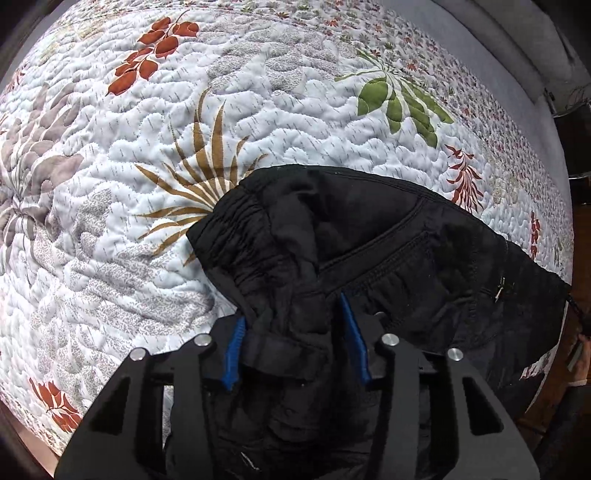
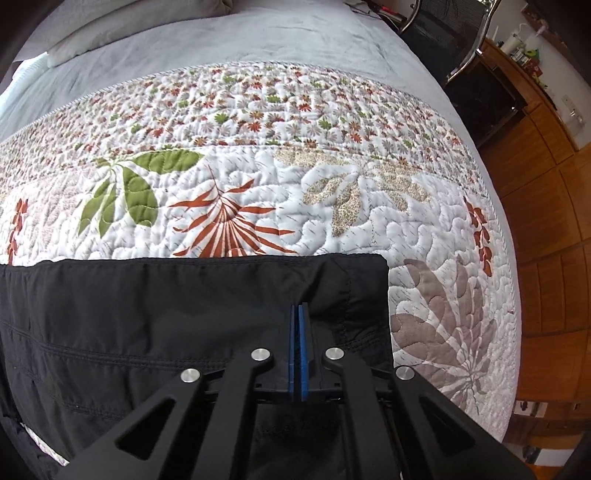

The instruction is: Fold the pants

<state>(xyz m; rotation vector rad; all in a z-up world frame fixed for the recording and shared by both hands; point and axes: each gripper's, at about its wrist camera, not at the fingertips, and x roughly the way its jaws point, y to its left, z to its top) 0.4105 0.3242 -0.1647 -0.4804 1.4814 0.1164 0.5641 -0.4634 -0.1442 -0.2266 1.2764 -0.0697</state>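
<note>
Black pants [image 1: 388, 229] lie on a floral quilt [image 1: 147, 221]. In the left wrist view their bunched waist end, with elastic band and a zip pocket, rises into my left gripper [image 1: 292, 308]. Its blue pads [image 1: 352, 332] press on a thick wad of that black fabric from both sides. In the right wrist view the other end of the pants [image 2: 147, 314] lies flat with a straight hemmed edge near the quilt [image 2: 258, 173]. My right gripper [image 2: 299, 305] stands on it near its right corner, blue pads together, and the cloth puckers up into their tips.
Past the quilt lies a grey sheet [image 2: 221, 44] with a pillow [image 2: 110, 26] at the far left. The bed edge curves down the right side, with wooden floor [image 2: 546, 221] beyond. A chrome-framed chair [image 2: 461, 44] and a wooden cabinet [image 2: 524, 85] stand at the far right.
</note>
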